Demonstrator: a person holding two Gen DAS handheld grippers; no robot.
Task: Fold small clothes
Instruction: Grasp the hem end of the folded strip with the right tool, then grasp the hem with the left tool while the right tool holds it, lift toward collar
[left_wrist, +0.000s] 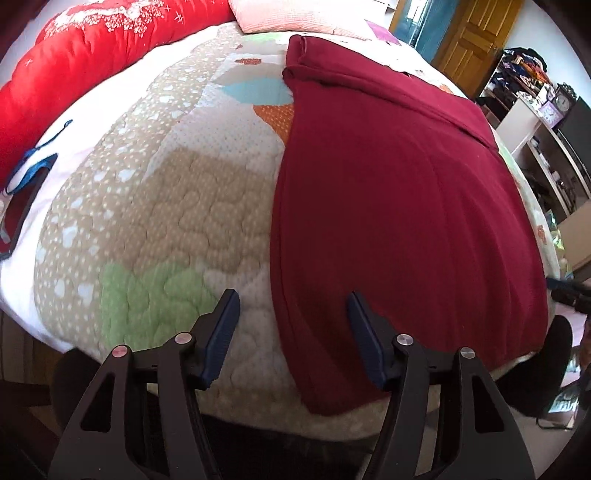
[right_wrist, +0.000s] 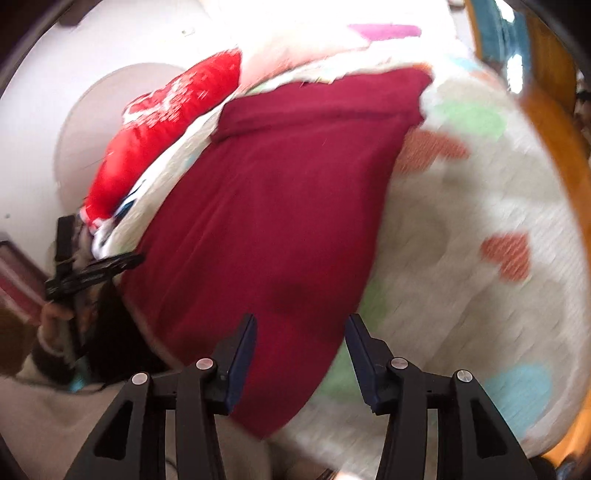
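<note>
A dark red garment (left_wrist: 399, 206) lies flat on the quilted bed (left_wrist: 155, 206), its far end folded over into a band. My left gripper (left_wrist: 293, 306) is open and empty, hovering above the garment's near left edge. In the blurred right wrist view the same garment (right_wrist: 273, 206) fills the middle. My right gripper (right_wrist: 301, 332) is open and empty above the garment's near right corner. The left gripper (right_wrist: 92, 269) shows at the left edge of that view, beside the garment.
A bright red duvet (left_wrist: 74, 70) lies along the far left of the bed, with a pink pillow (left_wrist: 291, 14) at the head. A wooden door (left_wrist: 476, 40) and cluttered shelves (left_wrist: 532, 99) stand at the right. The bed's near edge drops below the grippers.
</note>
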